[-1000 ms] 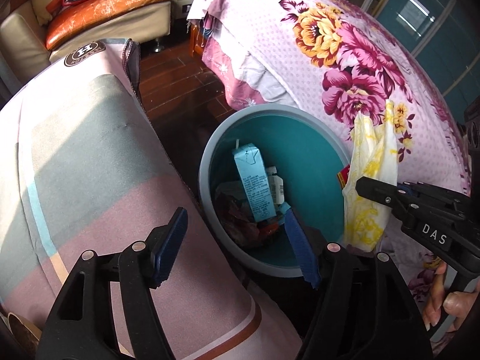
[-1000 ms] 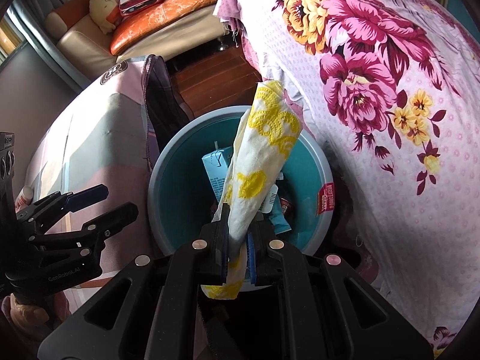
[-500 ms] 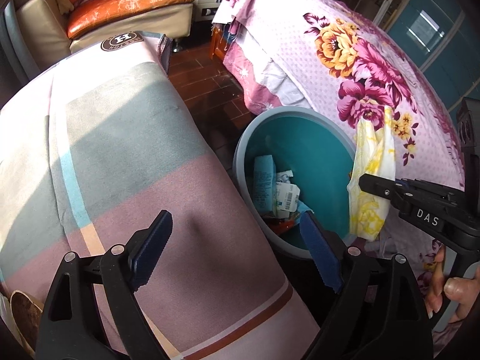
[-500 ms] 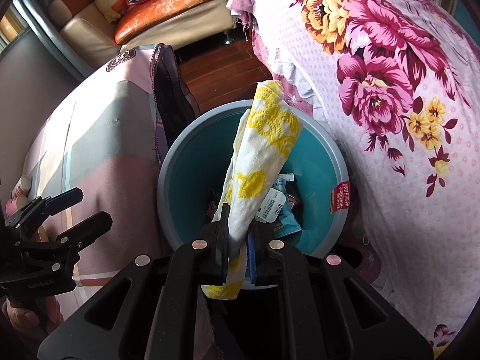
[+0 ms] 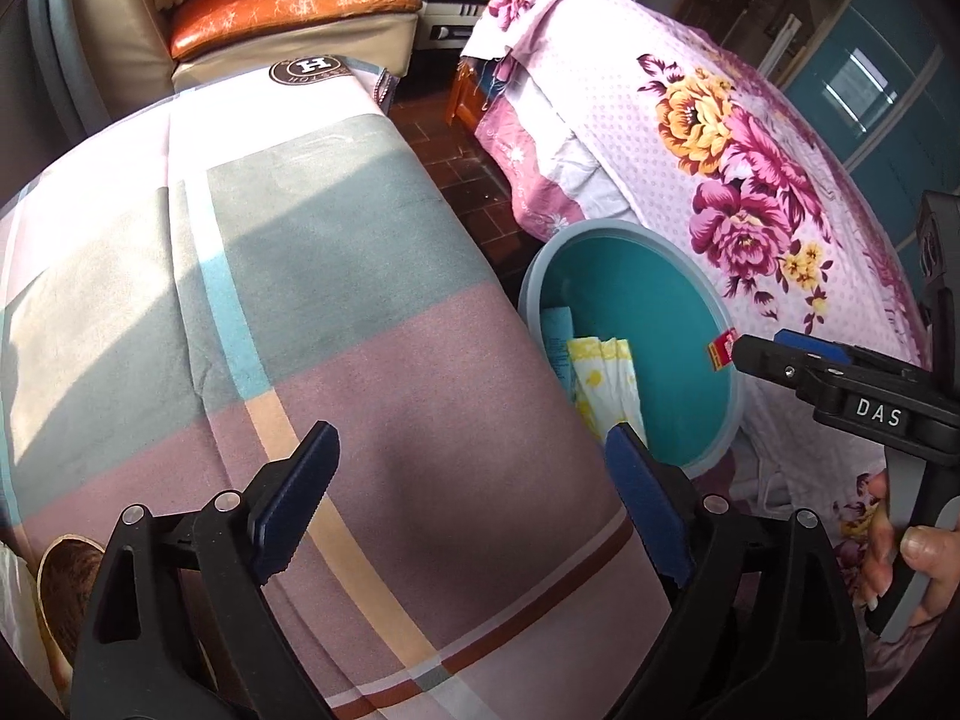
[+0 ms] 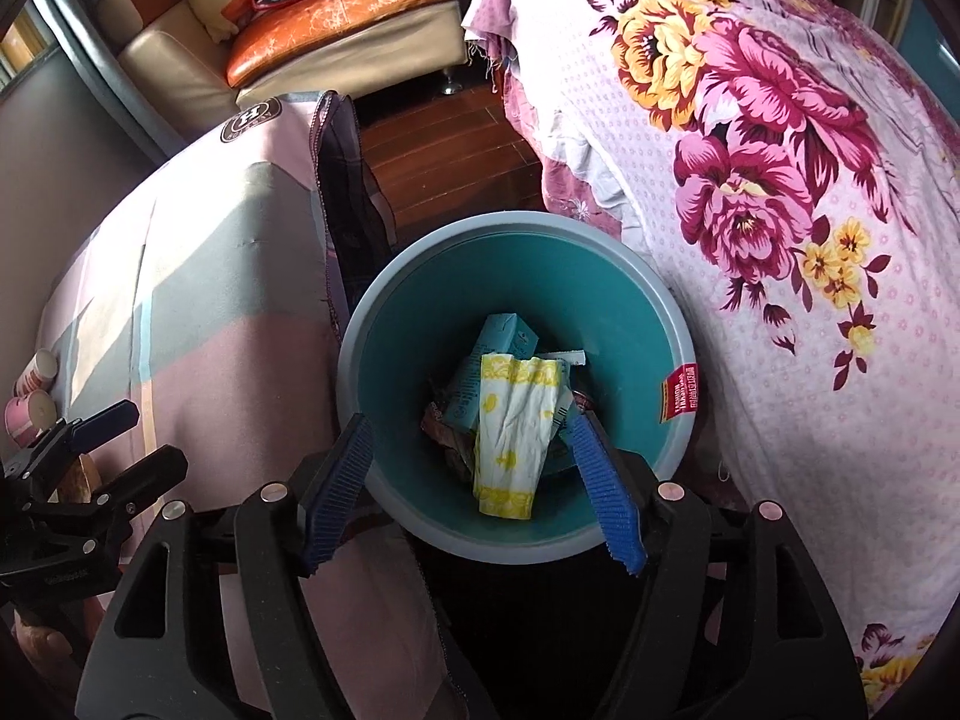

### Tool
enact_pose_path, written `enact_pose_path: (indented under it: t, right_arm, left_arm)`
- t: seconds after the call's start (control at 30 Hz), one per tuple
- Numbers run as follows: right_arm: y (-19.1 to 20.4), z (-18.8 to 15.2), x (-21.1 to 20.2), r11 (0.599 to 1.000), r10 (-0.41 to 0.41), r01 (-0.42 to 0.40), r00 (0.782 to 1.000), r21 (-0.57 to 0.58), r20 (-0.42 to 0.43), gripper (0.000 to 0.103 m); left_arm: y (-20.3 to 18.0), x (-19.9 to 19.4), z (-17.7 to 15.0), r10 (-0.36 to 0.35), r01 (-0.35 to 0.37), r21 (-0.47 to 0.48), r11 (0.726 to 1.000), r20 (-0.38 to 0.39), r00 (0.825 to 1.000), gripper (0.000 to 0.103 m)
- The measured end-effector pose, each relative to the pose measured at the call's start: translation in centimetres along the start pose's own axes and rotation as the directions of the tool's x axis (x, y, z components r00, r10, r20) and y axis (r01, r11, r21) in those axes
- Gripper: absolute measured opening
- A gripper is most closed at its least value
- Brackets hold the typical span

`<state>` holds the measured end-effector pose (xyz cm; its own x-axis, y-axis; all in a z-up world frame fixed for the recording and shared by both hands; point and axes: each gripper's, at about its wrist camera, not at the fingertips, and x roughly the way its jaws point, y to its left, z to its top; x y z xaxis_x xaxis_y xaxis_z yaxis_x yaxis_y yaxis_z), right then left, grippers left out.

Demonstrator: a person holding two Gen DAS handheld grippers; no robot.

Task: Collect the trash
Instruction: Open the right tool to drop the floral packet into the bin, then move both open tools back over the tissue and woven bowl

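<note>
A teal bin with a grey rim stands on the floor between two covered pieces of furniture; it also shows in the left wrist view. A white and yellow wrapper lies inside it on a blue carton and other trash; the wrapper also shows in the left wrist view. My right gripper is open and empty just above the bin's near rim. My left gripper is open and empty over the striped cover, left of the bin.
A striped pink and grey cover lies left of the bin, a pink floral cover right of it. A sofa with an orange cushion stands behind. Pink cups sit at the far left. Wooden floor lies beyond the bin.
My right gripper has opened and the white and yellow wrapper has dropped into the bin. My left gripper has moved left, away from the bin, over the striped cover.
</note>
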<state>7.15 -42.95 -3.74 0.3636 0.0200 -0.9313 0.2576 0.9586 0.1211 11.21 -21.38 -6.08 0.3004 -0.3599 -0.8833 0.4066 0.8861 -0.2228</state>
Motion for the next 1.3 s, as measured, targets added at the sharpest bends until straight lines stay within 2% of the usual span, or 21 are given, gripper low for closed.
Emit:
enact_pose_path:
  t: [0.23,0.6,1.07,1.3]
  right_arm:
    - [3.6,-0.6,-1.1,0.999,0.014,-0.014,1.0,-0.046,-0.002,0.067]
    - [12.2,-2.8,-1.5,0.983,0.056,-0.061,0.998,-0.172,-0.034,0.071]
    - [24.9,-5.9,1.0,0.928,0.108,-0.152,0.984,-0.339,-0.145,0.071]
    - [27.7,-7.0,2.9,0.918,0.127,-0.191,0.972,-0.346,-0.198,0.071]
  left_arm:
    - [3.4,-2.6,-1.6,0.019,-0.018,-0.045,0.999,0.03,0.999,0.091]
    - [10.3,-7.8,-4.9,0.073,-0.059,-0.156,0.986,0.083,0.994,0.091]
    - [21.0,-13.4,-10.0,0.156,-0.102,-0.351,0.931,0.127,0.98,0.091]
    - [25.0,-14.6,-11.9,0.187,-0.116,-0.435,0.893,0.124,0.974,0.091]
